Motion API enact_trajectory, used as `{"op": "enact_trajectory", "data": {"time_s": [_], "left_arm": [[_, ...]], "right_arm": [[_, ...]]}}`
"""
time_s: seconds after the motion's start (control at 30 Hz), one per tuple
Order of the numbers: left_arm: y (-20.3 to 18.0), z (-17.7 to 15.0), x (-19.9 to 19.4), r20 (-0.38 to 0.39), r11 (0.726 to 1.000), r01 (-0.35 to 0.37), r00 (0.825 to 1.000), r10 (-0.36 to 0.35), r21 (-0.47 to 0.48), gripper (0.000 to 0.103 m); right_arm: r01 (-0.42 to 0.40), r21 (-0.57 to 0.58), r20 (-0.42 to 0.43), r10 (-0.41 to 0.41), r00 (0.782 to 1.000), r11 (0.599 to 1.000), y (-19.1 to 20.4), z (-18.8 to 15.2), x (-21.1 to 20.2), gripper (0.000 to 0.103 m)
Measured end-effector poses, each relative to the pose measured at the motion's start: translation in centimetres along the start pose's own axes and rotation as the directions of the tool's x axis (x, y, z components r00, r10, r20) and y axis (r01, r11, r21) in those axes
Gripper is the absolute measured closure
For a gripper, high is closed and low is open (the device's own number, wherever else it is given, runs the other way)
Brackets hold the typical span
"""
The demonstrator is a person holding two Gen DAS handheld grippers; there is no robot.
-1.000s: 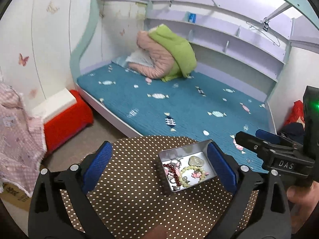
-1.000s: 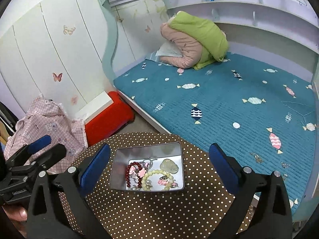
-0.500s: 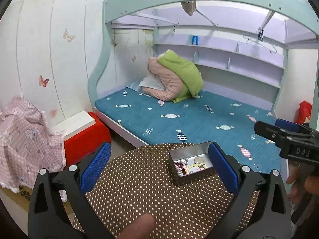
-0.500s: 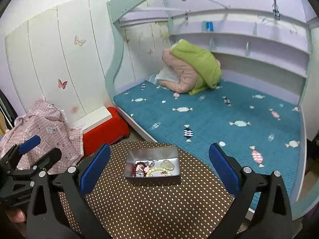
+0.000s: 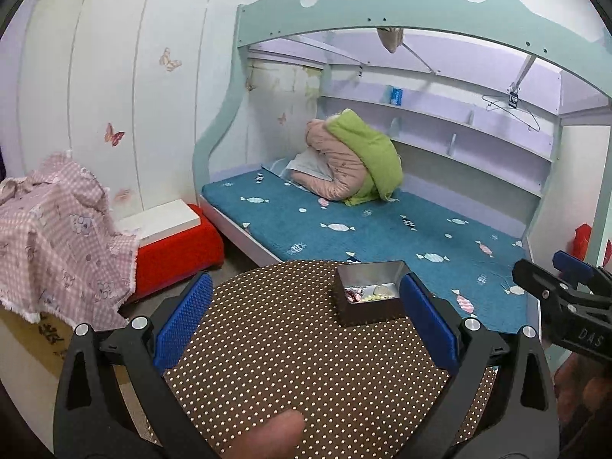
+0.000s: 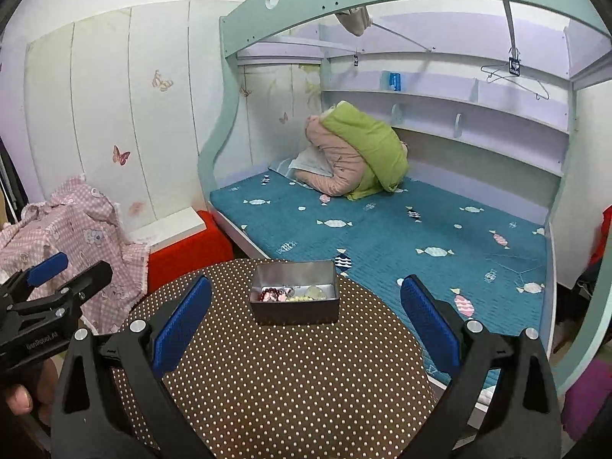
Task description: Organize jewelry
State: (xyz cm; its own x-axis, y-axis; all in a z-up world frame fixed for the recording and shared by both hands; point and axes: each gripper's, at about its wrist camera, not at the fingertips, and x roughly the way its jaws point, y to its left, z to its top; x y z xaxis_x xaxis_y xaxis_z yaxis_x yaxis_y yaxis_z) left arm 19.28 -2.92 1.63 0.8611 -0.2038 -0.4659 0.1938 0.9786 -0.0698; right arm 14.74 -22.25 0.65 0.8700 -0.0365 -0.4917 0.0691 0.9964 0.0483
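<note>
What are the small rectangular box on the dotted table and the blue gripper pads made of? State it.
The small rectangular box looks like thin metal, probably tin: its inner walls are shiny grey and reflective. The blue gripper pads look like textured rubber or soft plastic, matte with a fine knurled grid; the look alone cannot settle which.

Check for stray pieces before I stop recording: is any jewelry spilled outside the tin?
Nothing stands out. The jewelry sits inside the open tin on the dotted table; no pieces show on the cloth around it.

A mint bunk bed [image 5: 382, 30] with teal mattress [image 5: 382, 229] stands against butterfly-stickered white walls [image 5: 114, 76].
</note>
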Motion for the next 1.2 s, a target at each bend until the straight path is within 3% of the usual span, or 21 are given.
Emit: {"op": "enact_trajectory", "data": {"time_s": [0.33, 1.2], "left_arm": [[-0.7, -1.4, -2.6, 0.026, 0.996, -0.072, 0.997, 0.071, 0.045, 0.005], [-1.6, -0.7, -6.8, 0.093, 0.997, -0.067, 0.994, 0.063, 0.041, 0.005]], "right_arm": [[0.029, -0.015, 0.033, -0.029, 0.999, 0.999, 1.2, -1.6, -2.3, 0.008], [0.039, 0.008, 0.106, -0.039, 0.994, 0.999, 1.6, -2.2, -4.9, 0.008]]}}
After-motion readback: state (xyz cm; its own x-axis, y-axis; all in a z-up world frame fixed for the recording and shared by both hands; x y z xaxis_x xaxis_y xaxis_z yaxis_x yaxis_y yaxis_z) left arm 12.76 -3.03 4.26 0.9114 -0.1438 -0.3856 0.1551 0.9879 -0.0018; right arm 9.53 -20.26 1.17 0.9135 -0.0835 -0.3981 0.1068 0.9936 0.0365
